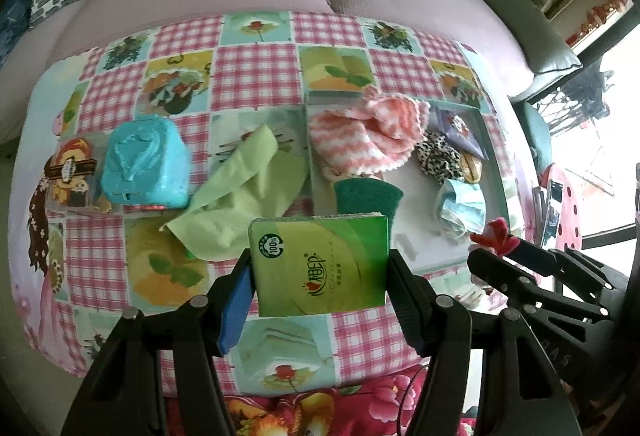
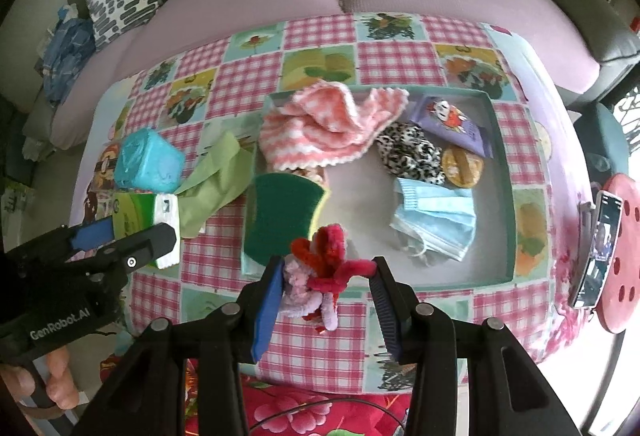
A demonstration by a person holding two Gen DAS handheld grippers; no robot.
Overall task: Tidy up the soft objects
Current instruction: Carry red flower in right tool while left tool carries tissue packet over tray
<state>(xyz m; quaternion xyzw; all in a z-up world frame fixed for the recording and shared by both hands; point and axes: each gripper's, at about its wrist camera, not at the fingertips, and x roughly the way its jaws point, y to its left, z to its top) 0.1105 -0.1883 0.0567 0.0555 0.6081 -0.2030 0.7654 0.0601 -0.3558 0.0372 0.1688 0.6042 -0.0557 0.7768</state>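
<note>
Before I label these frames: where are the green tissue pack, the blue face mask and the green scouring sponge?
green tissue pack (image 1: pixel 320 268), left wrist view, front face.
blue face mask (image 2: pixel 434 222), right wrist view, pleated middle.
green scouring sponge (image 2: pixel 282 218), right wrist view, green top.

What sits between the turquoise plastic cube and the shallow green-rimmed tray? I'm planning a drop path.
A crumpled light-green cloth lies on the tablecloth between the cube and the tray, shown in both wrist views.

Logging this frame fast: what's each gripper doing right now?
Left gripper: closed on the green tissue pack.
Right gripper: closed on the red-and-pink fuzzy toy.
</note>
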